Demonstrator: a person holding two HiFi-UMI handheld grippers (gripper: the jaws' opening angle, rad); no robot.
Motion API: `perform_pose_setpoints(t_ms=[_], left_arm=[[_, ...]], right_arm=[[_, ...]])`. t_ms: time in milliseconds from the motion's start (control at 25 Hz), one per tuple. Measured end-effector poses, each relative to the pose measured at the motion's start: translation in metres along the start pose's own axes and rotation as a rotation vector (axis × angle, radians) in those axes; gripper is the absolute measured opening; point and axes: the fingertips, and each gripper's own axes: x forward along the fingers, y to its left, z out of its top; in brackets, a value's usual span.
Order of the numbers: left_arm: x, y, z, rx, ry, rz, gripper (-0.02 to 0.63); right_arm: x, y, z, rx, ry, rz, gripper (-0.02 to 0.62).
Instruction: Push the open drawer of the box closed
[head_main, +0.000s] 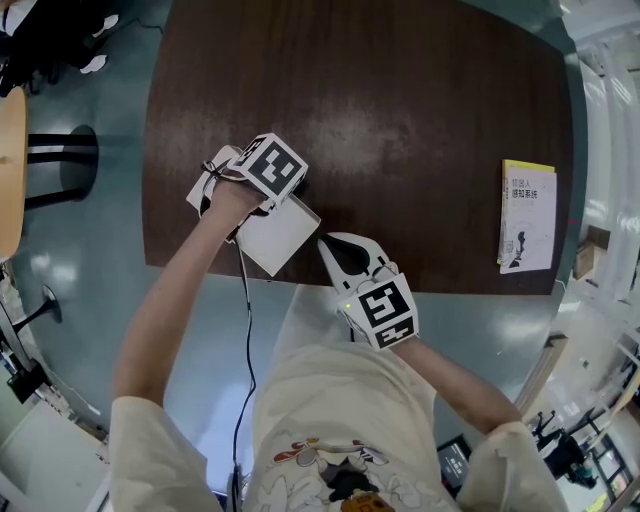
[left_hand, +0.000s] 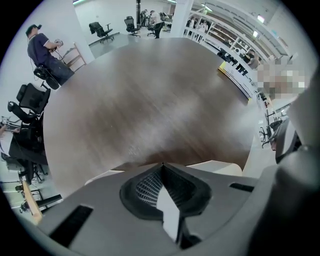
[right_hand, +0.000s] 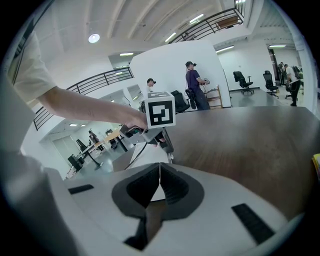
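- Head view: A person at a dark wooden table (head_main: 400, 90) works on a white box (head_main: 285, 235) at the table's near edge, lower left of centre. The left gripper (head_main: 285, 178) sits over the box's upper left end, while the right gripper (head_main: 328, 243) points at its right corner from just beside it. The drawer front cannot be told apart from the casing here, so the push may be finished or nearly so, and that remains a judgement.
- Head view, writing: A yellow-and-white book (head_main: 527, 215) lies well apart at the right edge. Its cover carries Chinese characters too small to read with confidence. The marker cubes bear only black-and-white square patterns.
- Left gripper view: The left gripper (left_hand: 161, 170) is clenched, jaws pressed together with nothing between them. Pale edges of the box (left_hand: 220, 167) show just beyond the tips, with bare table ahead.
- Right gripper view: The right gripper (right_hand: 159, 167) is likewise clenched and empty. The box (right_hand: 145, 156) lies just past its tips at centre, under the left gripper's cube. No open drawer gap shows.
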Motion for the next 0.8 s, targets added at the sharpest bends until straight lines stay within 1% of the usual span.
perform_pose_setpoints(t_ms=[120, 280, 480, 520, 640, 800], left_arm=[[-0.006, 0.000, -0.002, -0.015, -0.026, 0.015, 0.006], [-0.018, -0.008, 0.002, -0.018, -0.102, -0.013, 0.006], [-0.038, -0.016, -0.014, -0.046, -0.129, 0.015, 0.006], [-0.045, -0.018, -0.014, -0.050, -0.151, 0.020, 0.006], [-0.069, -0.028, -0.010, -0.059, -0.259, 0.033, 0.006], [-0.101, -0.051, -0.021, -0.124, -0.374, 0.027, 0.006]], right_arm=[[-0.006, 0.001, 0.000, -0.007, 0.006, -0.003, 0.008], [-0.014, 0.004, 0.004, -0.031, 0.005, -0.007, 0.008], [-0.025, 0.007, 0.014, -0.055, -0.014, -0.016, 0.008], [-0.027, 0.007, 0.015, -0.058, -0.016, -0.017, 0.007], [-0.035, 0.004, 0.022, -0.071, -0.028, -0.025, 0.006], [-0.043, 0.004, 0.032, -0.089, -0.039, -0.025, 0.006]])
